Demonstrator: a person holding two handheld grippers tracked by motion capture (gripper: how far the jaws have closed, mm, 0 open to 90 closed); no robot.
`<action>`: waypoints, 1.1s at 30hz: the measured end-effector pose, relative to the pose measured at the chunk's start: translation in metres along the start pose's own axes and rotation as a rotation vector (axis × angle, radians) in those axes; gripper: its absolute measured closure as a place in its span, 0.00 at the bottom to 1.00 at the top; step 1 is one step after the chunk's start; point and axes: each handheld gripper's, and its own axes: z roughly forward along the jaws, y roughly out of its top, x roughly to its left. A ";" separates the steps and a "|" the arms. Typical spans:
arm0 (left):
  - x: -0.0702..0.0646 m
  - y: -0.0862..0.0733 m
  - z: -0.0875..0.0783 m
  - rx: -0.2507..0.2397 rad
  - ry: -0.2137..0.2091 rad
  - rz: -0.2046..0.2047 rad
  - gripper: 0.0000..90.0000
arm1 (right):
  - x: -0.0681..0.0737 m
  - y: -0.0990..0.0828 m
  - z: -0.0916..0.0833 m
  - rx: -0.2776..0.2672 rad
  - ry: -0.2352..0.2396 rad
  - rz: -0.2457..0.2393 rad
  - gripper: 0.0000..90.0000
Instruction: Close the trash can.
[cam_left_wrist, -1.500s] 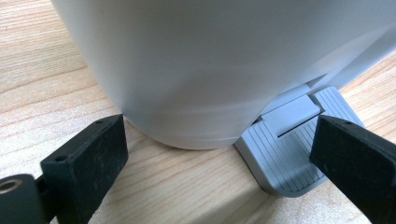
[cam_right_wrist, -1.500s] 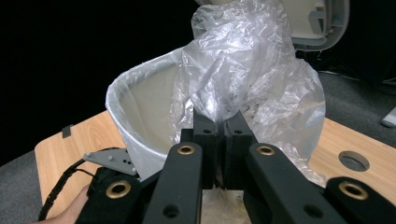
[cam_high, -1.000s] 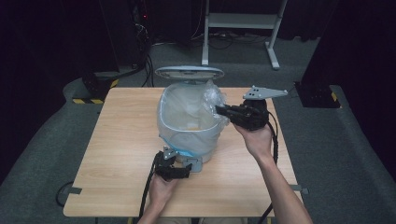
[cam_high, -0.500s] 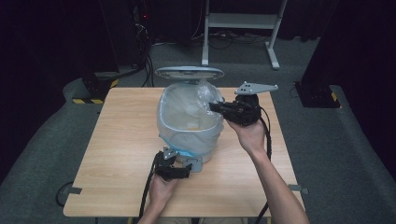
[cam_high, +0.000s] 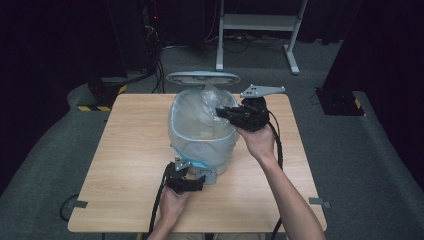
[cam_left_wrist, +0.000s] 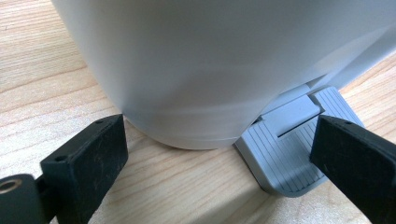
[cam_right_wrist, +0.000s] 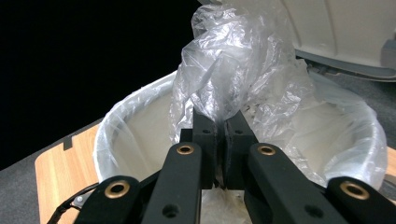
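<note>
A white pedal bin stands mid-table with its lid raised. A clear plastic bag lines it. My right gripper reaches over the bin's right rim and is shut on a bunched fold of the bag, lifted above the bin's opening. My left gripper lies low on the table at the bin's front. Its jaws are open, one on each side of the bin's base and the grey pedal. The pedal lies close to the right-hand jaw.
The wooden table has bare room to the left and right of the bin. Cables trail from both grippers toward the table's near edge. Beyond the table are a dark floor, a metal frame and black equipment.
My right gripper has shifted left, farther over the bin's opening, drawing the bunched bag with it. The left gripper has stayed put.
</note>
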 end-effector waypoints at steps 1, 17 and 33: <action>0.000 0.000 0.000 0.000 -0.002 0.000 0.05 | 0.000 0.000 0.001 0.004 0.000 0.001 0.96; 0.000 0.000 0.000 -0.001 -0.001 0.001 0.05 | 0.002 0.000 0.018 0.063 0.000 -0.011 0.95; 0.000 0.000 0.000 -0.001 -0.002 0.000 0.05 | 0.002 -0.001 0.024 0.104 -0.011 -0.027 0.87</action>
